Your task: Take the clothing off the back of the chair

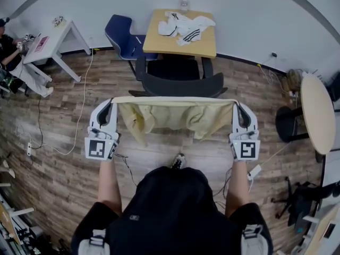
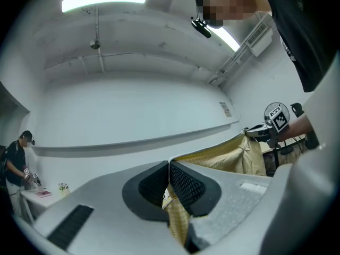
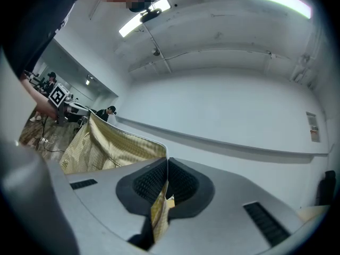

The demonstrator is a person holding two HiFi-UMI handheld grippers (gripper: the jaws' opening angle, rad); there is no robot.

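Observation:
A pale yellow garment [image 1: 172,116] hangs stretched in the air between my two grippers, just in front of a dark chair [image 1: 180,84]. My left gripper [image 1: 112,103] is shut on its left top corner and my right gripper [image 1: 237,106] is shut on its right top corner. In the left gripper view the yellow cloth [image 2: 178,217] is pinched between the black pads [image 2: 186,185] and runs across to the other gripper. The right gripper view shows the same cloth [image 3: 159,211] clamped between its pads, with the rest of the garment [image 3: 106,147] spreading to the left. The garment is off the chair back.
Behind the chair stands a wooden table [image 1: 159,41] with white clothing [image 1: 186,26] on it, and a blue chair [image 1: 121,36] beside it. A white desk [image 1: 53,41] is at far left, a round table [image 1: 317,113] at right. Cables lie on the wooden floor [image 1: 64,137].

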